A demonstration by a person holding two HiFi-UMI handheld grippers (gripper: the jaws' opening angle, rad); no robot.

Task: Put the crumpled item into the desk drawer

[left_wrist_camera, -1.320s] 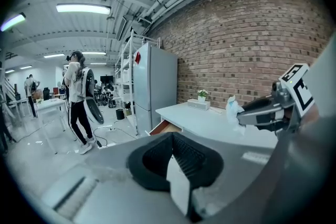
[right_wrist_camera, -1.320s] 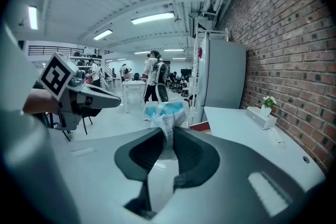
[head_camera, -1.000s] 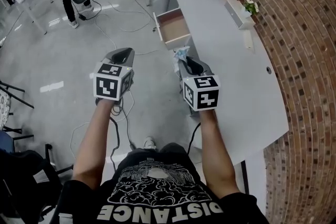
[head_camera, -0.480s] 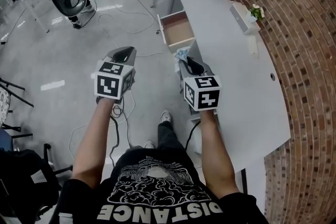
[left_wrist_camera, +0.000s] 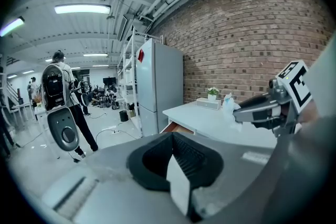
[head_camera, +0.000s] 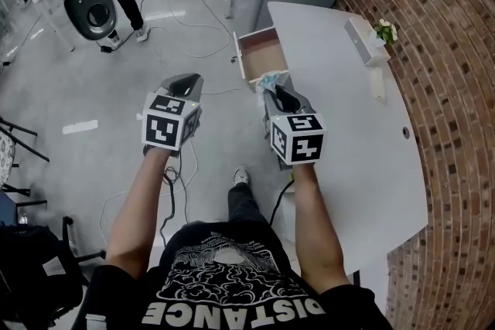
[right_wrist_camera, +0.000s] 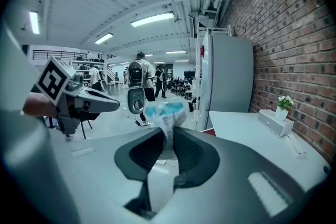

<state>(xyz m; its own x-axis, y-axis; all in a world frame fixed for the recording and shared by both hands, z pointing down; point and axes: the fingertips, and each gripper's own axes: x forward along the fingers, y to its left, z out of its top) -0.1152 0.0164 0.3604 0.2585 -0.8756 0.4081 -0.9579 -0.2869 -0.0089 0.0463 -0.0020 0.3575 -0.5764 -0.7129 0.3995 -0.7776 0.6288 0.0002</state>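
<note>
Currently: right gripper clenched on crumpled item, held in air just short of the open drawer, evidently for dropping in. Left gripper closed, empty, spare, off the desk.

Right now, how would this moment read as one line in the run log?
right gripper: shut on crumpled item | left gripper: shut, empty | drawer: open, item not yet inside

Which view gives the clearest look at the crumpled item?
The right gripper view: the crumpled item sits close up, pinched between the jaws, blue and white. The head view shows only a small bit beyond the right gripper; the left gripper view shows it small, side-on.
</note>
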